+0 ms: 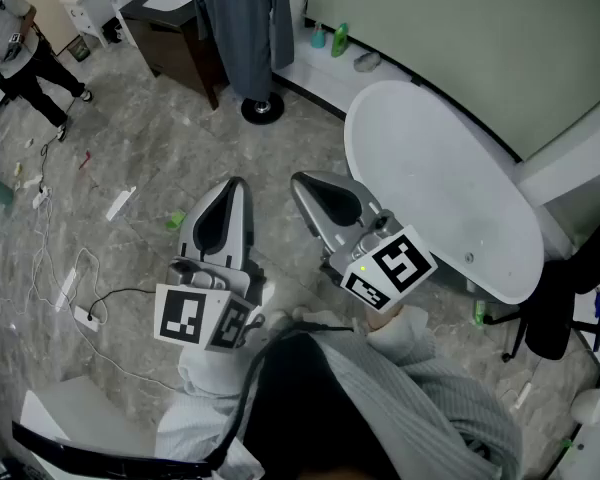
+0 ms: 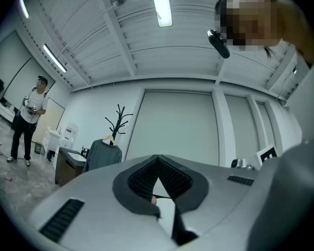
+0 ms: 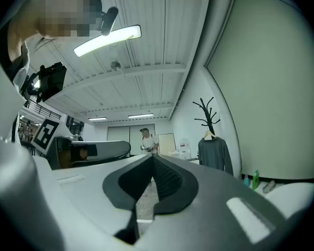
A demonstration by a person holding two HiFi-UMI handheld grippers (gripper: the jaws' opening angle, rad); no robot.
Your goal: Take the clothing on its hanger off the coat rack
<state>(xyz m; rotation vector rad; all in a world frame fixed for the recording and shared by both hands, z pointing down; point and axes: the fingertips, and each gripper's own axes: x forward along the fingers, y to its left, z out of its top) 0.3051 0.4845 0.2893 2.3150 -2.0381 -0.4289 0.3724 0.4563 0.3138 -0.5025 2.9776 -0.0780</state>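
Note:
A grey garment [image 1: 242, 28] hangs on a wooden hanger from the black coat rack, whose round base [image 1: 262, 108] stands on the floor at the top of the head view. Both grippers are held low near my body, well short of the rack, and neither holds anything. My left gripper [image 1: 232, 193] is shut, as is my right gripper [image 1: 305, 186] beside it. In the left gripper view the garment [image 2: 102, 156] hangs far off, left of the shut jaw tips [image 2: 158, 158]. The right gripper view has the garment [image 3: 214, 156] under the branched rack top [image 3: 208, 114], right of the shut tips [image 3: 153, 157].
A white oval table [image 1: 450, 198] stands to the right, with a black chair [image 1: 560, 308] beyond it. A dark cabinet [image 1: 175, 38] sits just left of the rack. Bottles [image 1: 338, 40] stand by the wall. A person [image 1: 20, 58] stands far left. Cables [image 1: 80, 308] lie on the floor.

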